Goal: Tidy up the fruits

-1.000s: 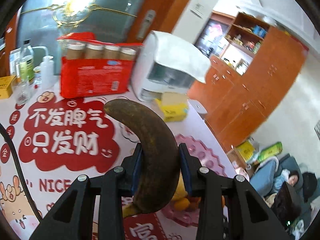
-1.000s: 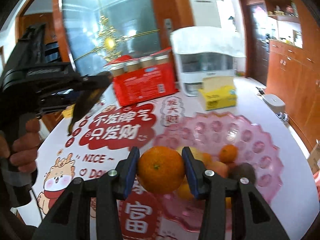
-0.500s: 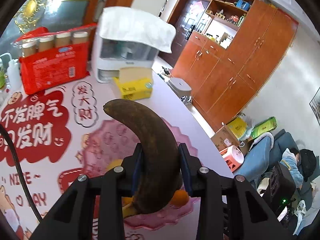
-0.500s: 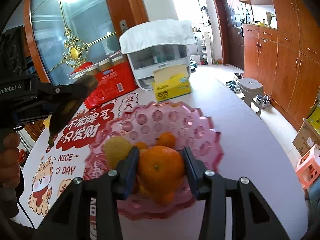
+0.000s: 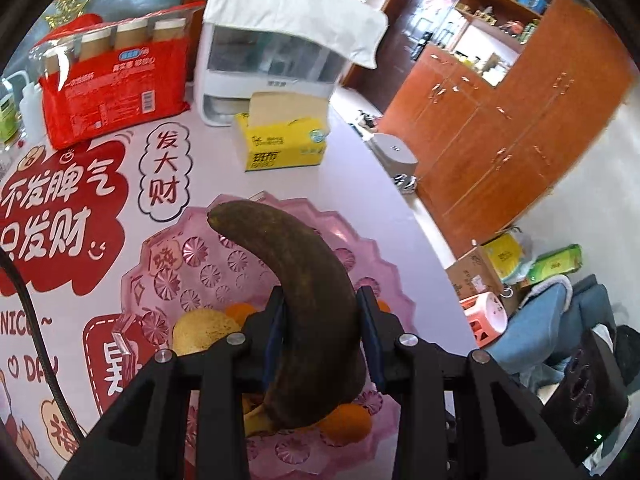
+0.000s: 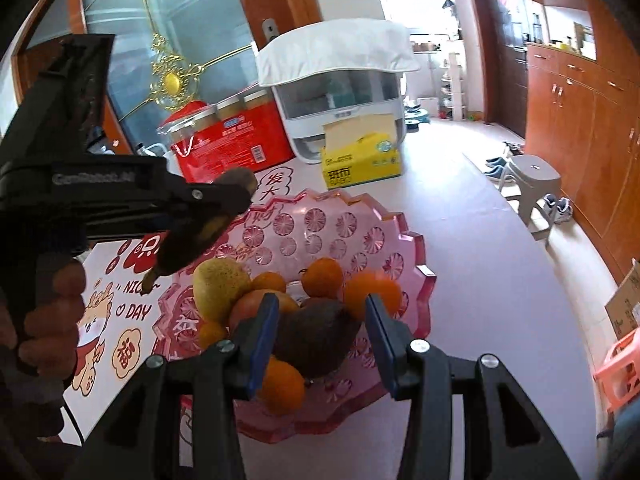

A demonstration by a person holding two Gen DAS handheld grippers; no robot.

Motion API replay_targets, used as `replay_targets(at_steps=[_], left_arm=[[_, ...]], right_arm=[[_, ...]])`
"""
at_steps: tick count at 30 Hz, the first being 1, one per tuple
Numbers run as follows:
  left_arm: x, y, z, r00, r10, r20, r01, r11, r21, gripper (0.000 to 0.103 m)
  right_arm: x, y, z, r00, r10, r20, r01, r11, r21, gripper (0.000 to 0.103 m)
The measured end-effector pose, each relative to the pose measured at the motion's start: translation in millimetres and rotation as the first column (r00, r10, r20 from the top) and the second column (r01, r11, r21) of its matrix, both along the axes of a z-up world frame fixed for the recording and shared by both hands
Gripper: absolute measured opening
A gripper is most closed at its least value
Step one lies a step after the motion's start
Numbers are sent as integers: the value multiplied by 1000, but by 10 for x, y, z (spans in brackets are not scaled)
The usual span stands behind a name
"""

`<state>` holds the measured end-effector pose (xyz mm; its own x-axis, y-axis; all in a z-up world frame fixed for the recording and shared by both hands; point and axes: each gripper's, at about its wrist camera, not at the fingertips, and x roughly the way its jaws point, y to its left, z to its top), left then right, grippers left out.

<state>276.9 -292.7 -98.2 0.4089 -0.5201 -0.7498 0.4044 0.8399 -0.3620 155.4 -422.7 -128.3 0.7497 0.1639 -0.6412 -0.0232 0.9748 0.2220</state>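
Left wrist view: the left gripper [image 5: 320,336] pinches a brown banana [image 5: 304,300] above the pink bowl [image 5: 160,280]. The right gripper [image 6: 320,340], jaws spread and empty, hovers over the bowl's fruit.

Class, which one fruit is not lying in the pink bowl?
The brown banana, clamped in the left gripper; the oranges, yellow fruit and dark fruit all lie in the bowl.
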Motion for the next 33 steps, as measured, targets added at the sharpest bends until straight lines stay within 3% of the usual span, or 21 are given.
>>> replay_targets(at_steps=[2,4,6,13,26,33], left_arm=[[2,26,17,1000,13,14,-13,1000,-4,37],[-15,48,77,998,27,52,-28,999,17,52],[-36,86,133,996,40,77,-43,999,33,55],[-146,491,188,992,112,58,-115,992,55,75],[-692,1852,-1,963,264,-44,-258,960,105,78],[-957,2534,-97,956,288,-56,-277,949,151,82]], right_arm=[[36,10,-10,1000,20,-5,-20,1000,2,45],[38,26,-18,999,34,-7,-34,999,3,45],[46,60,-16,999,46,-11,-46,999,6,45],[13,254,39,997,75,-30,-75,997,4,45],[-152,949,88,986,110,-125,-109,994,13,52],[-230,1513,-75,961,134,-243,-120,990,74,53]])
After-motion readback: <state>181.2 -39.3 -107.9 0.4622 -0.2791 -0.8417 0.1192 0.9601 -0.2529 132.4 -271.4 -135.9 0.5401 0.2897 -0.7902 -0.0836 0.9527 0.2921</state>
